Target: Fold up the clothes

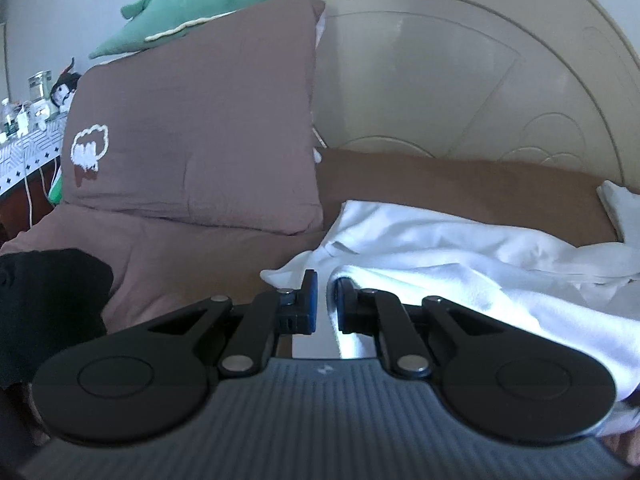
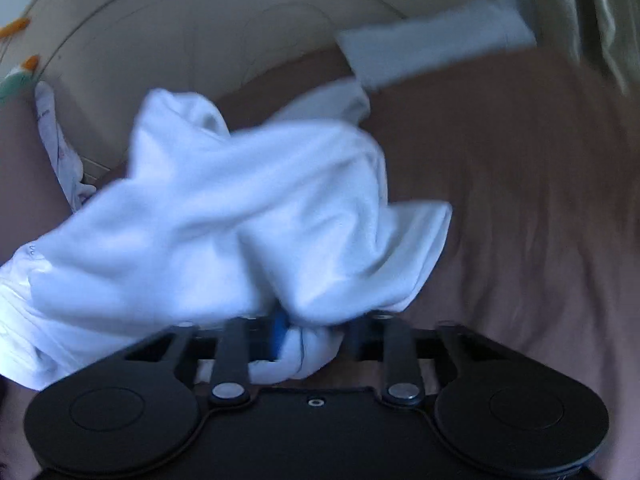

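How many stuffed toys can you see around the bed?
2: a green plush lying atop the brown pillow, and a dark-haired doll on the side table at left. Others may be hidden.

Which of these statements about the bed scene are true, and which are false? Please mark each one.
1. The white garment is bunched between the right tongs. True.
2. The left tongs stand wide open. False: they are nearly closed, with white cloth at the fingertips.
3. A green plush toy lies on top of the brown pillow. True.
4. The garment is folded into a neat square. False: it lies crumpled on the bed.
5. A black cloth lies at the left edge of the left wrist view. True.
6. The headboard is dark blue. False: it is beige.
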Available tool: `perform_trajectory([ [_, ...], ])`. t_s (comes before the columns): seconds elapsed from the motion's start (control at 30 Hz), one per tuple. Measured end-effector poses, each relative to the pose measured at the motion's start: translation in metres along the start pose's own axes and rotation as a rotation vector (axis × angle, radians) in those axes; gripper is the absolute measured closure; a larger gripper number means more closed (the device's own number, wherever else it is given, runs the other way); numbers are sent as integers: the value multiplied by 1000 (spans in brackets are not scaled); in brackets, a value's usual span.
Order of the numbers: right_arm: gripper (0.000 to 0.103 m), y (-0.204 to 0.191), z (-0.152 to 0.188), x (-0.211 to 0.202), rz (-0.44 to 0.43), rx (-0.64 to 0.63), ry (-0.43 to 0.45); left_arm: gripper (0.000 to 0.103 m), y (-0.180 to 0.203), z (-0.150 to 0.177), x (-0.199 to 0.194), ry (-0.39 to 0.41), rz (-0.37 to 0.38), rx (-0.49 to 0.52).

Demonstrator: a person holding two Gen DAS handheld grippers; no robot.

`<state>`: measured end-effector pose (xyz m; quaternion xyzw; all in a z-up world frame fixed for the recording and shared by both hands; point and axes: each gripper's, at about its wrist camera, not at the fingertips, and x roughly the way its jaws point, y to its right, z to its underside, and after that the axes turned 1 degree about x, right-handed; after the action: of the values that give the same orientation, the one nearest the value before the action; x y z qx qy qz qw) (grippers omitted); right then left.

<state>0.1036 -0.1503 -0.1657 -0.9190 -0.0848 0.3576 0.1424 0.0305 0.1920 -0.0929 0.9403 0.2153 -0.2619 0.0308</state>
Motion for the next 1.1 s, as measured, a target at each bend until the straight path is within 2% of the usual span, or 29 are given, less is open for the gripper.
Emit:
perform_trajectory([
  [0.2,83,-17,-54,-88,159,-238,298,94,-5,-14,-14,31,22,-45],
  [0.3,83,-26,-82,-109,304,-466,350,94,2,-16,-24,74,-38,-13],
  [0.33,83,-18,-83,-106,311,-459,318,94,4,-13,-21,59,-36,2],
  [0.37,83,-8,-82,-99,308,-430,274,94,7,-9,-17,27,-21,18],
  [0.47,85,23,-79,-80,297,-342,144,94,12,16,7,-178,14,43],
  [0.5,85,33,-79,-74,293,-313,100,94,13,26,9,-217,16,53],
  [0.57,81,48,-67,-60,357,-276,42,93,16,44,3,-237,30,79],
  [0.7,78,75,-51,-57,257,-87,-92,84,43,64,-36,-165,119,198],
  [0.73,72,83,-50,-60,210,-26,-113,80,49,67,-46,-145,136,210],
  [0.8,63,101,-36,-71,129,86,-136,60,55,65,-64,-88,203,176],
  [0.83,58,106,-23,-82,113,126,-133,59,56,61,-72,-55,241,152],
  [0.9,56,112,-18,-86,129,157,-126,56,59,53,-85,19,284,115],
  [0.93,55,116,-17,-86,152,163,-128,53,60,49,-90,58,258,106],
  [1.0,51,127,-13,-86,188,215,-141,30,63,42,-95,117,160,93],
  [1.03,50,135,-11,-85,196,270,-153,30,64,40,-95,122,151,96],
  [1.1,48,154,-2,-84,67,460,-160,32,66,36,-88,92,198,116],
])
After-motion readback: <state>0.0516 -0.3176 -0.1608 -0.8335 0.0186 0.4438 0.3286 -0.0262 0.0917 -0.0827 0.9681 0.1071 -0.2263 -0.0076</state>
